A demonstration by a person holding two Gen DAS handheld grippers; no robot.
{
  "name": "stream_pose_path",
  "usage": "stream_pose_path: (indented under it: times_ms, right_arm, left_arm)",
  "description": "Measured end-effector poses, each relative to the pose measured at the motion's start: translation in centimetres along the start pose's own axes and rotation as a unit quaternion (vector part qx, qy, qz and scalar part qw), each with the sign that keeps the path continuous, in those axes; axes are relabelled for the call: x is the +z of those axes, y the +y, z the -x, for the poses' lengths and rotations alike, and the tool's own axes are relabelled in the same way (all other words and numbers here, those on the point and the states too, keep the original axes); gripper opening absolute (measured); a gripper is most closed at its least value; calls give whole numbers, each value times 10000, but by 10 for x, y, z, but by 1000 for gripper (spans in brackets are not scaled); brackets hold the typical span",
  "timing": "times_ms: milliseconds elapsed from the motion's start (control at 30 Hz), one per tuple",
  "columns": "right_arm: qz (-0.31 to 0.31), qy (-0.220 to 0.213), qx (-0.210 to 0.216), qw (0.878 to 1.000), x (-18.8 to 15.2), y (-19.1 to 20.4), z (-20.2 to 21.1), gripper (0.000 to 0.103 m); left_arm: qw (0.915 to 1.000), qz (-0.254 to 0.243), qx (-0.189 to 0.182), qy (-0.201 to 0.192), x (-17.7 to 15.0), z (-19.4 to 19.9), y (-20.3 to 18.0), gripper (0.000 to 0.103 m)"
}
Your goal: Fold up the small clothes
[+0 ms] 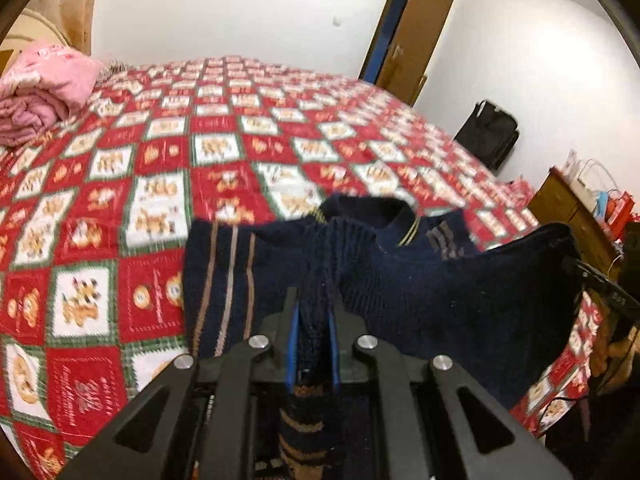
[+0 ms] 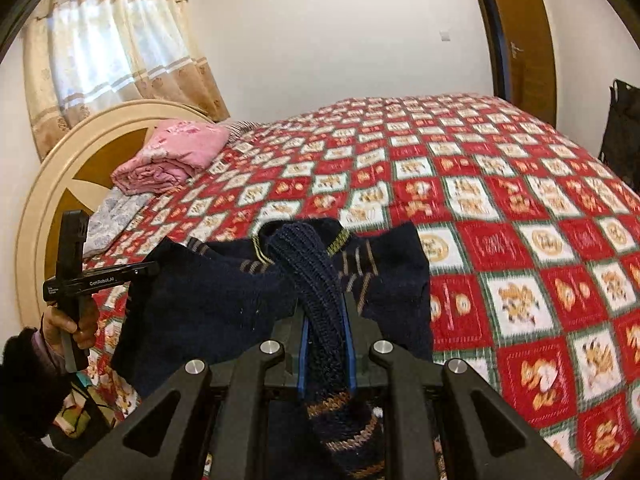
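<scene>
A small navy knitted sweater [image 1: 420,280] with tan stripes hangs spread between my two grippers above the near edge of the bed. My left gripper [image 1: 314,300] is shut on a ribbed fold of it. My right gripper [image 2: 326,308] is shut on another ribbed fold of the same sweater [image 2: 208,304]. The collar with its yellow trim points away from me toward the bed. The right gripper's handle shows at the right edge of the left wrist view [image 1: 600,284]. The left gripper's handle, held in a hand, shows at the left of the right wrist view [image 2: 76,280].
The bed carries a red, white and green checked quilt [image 1: 224,148], also in the right wrist view [image 2: 500,208]. A folded pink blanket [image 2: 172,156] lies by the round headboard [image 2: 52,184]. A black bag [image 1: 488,132], a wooden cabinet [image 1: 568,208] and a door [image 1: 412,36] stand beyond.
</scene>
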State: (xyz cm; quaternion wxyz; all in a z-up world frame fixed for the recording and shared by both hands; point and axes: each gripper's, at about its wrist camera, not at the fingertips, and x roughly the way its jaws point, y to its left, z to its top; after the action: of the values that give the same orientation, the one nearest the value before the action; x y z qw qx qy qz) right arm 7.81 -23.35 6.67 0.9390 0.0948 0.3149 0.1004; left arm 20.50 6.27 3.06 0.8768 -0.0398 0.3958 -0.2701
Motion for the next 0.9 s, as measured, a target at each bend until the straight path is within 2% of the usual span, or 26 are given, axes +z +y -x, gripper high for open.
stream_pose_path:
  times_ms: [167, 300, 467, 633, 767, 900]
  right_arm:
    - [226, -319, 18, 9992, 35, 3, 1, 14]
    - [34, -278, 45, 9996, 59, -14, -35, 14]
    - [-187, -7, -89, 9998, 67, -37, -102, 14]
    - [-148, 440, -381, 9982, 51, -50, -155, 14]
    - [-117, 652, -569, 9962, 39, -58, -174, 14]
    - [-134, 646, -639, 9958, 33, -61, -180, 14]
  left_arm:
    - [9990, 17, 47, -434, 25, 25, 4, 13]
    - [9980, 220, 240, -538, 37, 14, 19, 13]
    - [9966, 536, 530, -344, 43, -30, 45, 13]
    - [9956, 590, 724, 30, 38, -67, 58, 13]
    - [9944, 685, 767, 241, 31, -82, 67, 13]
    - [9937, 844, 698, 235, 29, -86, 74, 14]
